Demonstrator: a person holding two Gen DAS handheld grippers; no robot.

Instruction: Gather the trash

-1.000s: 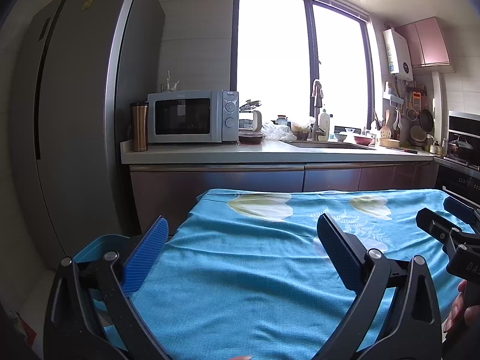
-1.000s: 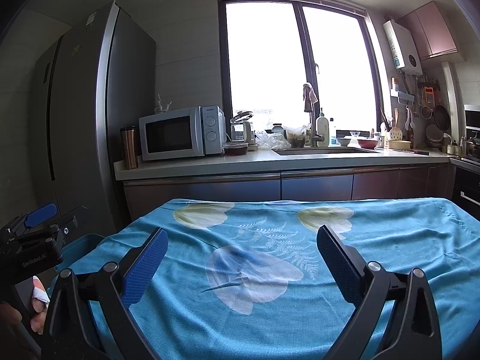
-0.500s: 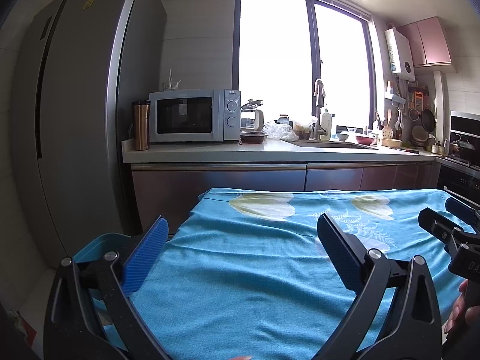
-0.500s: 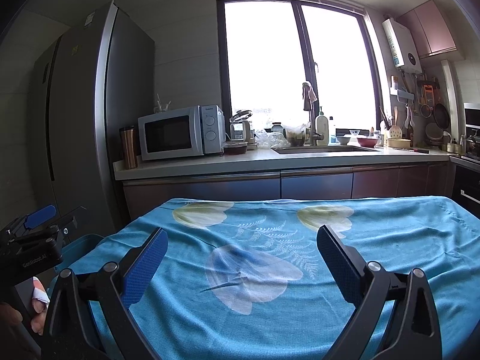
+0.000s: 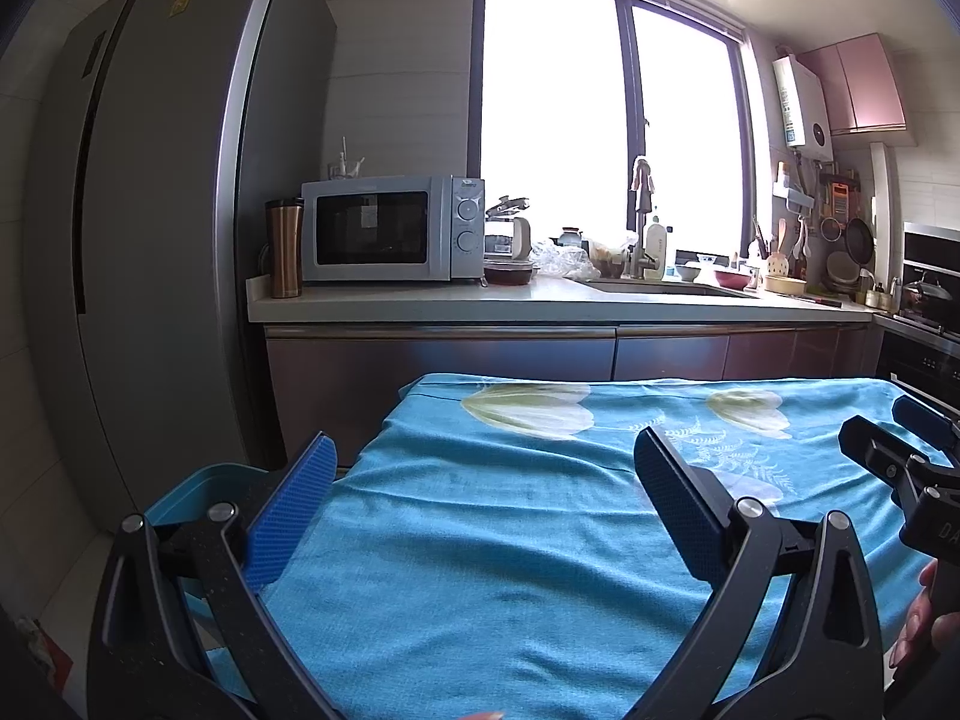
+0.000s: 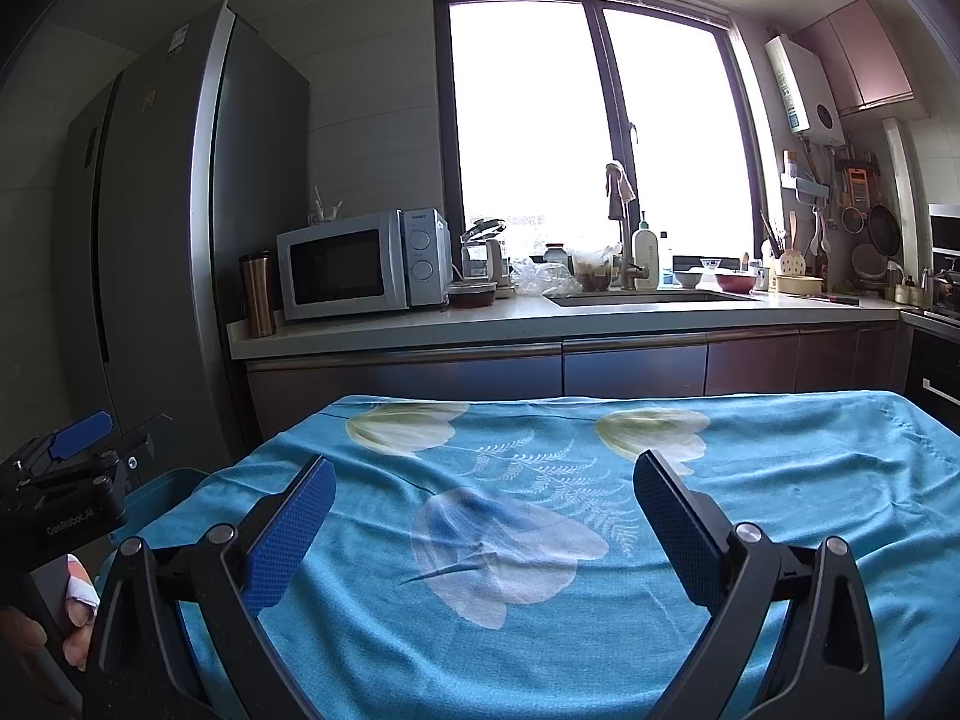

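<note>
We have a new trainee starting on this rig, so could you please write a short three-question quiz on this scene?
1. True or false: both grippers, left and right, have open jaws holding nothing.
2. What stands left of the microwave on the counter? A) a kettle B) a flask C) a pan
3. What covers the table?

Key: 1 true; 2 B; 3 a blue floral cloth.

The blue bin [image 5: 180,495] is mostly hidden behind the left gripper [image 5: 483,504] and the tablecloth [image 5: 510,540]. Stuff by the sink [image 6: 636,298] is too small to make out, and the window's [image 6: 588,120] totally blown out.
</note>
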